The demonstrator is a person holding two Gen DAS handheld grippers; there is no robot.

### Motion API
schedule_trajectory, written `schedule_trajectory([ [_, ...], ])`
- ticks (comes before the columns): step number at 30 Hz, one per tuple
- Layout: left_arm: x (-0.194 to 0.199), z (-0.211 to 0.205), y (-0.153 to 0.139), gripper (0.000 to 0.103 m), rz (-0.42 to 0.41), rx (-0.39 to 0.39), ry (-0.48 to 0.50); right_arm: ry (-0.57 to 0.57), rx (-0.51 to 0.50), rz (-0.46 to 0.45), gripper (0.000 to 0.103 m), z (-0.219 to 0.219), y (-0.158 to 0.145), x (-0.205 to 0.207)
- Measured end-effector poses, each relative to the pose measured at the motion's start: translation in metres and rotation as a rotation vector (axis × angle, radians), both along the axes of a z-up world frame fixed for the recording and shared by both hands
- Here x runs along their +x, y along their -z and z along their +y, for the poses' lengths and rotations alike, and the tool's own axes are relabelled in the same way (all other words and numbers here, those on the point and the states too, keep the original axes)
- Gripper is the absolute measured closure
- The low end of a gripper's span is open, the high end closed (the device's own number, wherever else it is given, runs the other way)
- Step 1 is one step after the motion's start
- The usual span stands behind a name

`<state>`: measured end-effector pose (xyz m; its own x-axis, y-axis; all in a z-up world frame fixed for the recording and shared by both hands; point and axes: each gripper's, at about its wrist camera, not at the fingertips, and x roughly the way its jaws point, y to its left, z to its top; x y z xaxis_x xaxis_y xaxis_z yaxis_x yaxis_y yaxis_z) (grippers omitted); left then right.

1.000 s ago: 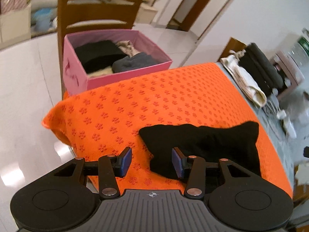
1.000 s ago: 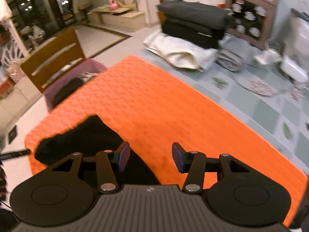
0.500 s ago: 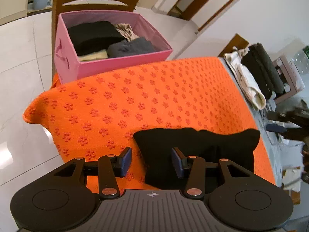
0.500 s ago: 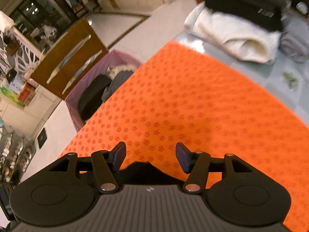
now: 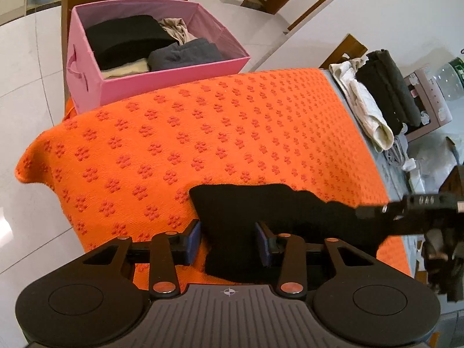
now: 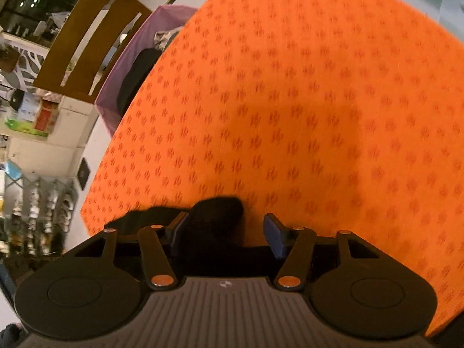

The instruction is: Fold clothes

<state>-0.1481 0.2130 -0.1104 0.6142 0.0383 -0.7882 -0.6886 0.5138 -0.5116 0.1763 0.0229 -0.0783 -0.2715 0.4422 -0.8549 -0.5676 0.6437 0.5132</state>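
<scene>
both tongs open | left tongs [image 5: 229, 242] now straddle the black garment's [image 5: 275, 220] near-left corner, right tongs [image 6: 224, 232] have dropped to its other end - not yet pinched | garment bunched on orange mat [image 5: 203, 133] | judged: grasp next, fold unstarted

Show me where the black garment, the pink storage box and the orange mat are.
black garment [image 5: 261, 217]: left wrist view, on its flat middle near the fingers.
pink storage box [image 5: 174, 81]: left wrist view, on its front wall.
orange mat [image 5: 203, 133]: left wrist view, on a bare patterned part.
</scene>
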Motion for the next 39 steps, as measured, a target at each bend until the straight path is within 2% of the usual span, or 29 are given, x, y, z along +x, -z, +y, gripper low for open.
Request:
schedule_trajectory([
  [3,0.005,0.001,-0.001,0.061,0.003,0.009,0.019,0.012,0.017,0.044,0.078,-0.008,0.006,-0.006],
  [4,0.006,0.001,-0.001,0.066,0.005,0.014,0.022,0.016,0.026,0.059,0.085,-0.010,0.008,-0.008],
  [5,0.007,0.001,0.000,0.082,0.007,0.018,0.026,0.020,0.037,0.072,0.091,-0.012,0.009,-0.009],
  [6,0.007,0.001,0.000,0.090,0.012,0.028,0.028,0.019,0.055,0.065,0.093,-0.014,0.006,-0.011],
  [7,0.007,0.001,0.000,0.093,0.013,0.036,0.026,0.019,0.074,0.055,0.094,-0.015,0.001,-0.012],
  [12,0.001,0.003,-0.020,0.094,-0.048,0.103,0.007,0.027,0.169,-0.021,0.095,-0.010,-0.030,-0.009],
  [14,0.001,0.004,-0.032,0.095,-0.072,0.140,-0.004,0.015,0.203,-0.080,0.095,-0.002,-0.048,-0.009],
  [20,0.009,0.007,-0.077,0.095,-0.131,0.276,-0.045,-0.160,0.274,-0.376,0.095,0.049,-0.108,-0.017],
  [24,0.015,0.018,-0.100,0.095,-0.152,0.328,-0.113,-0.213,0.314,-0.529,0.095,0.090,-0.138,-0.014],
  [29,0.020,0.035,-0.107,0.094,-0.116,0.380,-0.165,-0.244,0.336,-0.583,0.095,0.142,-0.145,-0.002],
  [33,0.021,0.050,-0.095,0.092,-0.060,0.350,-0.188,-0.299,0.310,-0.599,0.094,0.180,-0.125,-0.008],
  [35,0.018,0.053,-0.092,0.088,-0.054,0.346,-0.200,-0.323,0.294,-0.615,0.087,0.191,-0.113,-0.014],
  [37,0.017,0.056,-0.093,0.077,-0.053,0.353,-0.197,-0.317,0.270,-0.627,0.062,0.191,-0.107,-0.015],
  [39,0.018,0.057,-0.093,0.074,-0.051,0.360,-0.173,-0.302,0.268,-0.626,0.058,0.185,-0.105,-0.015],
])
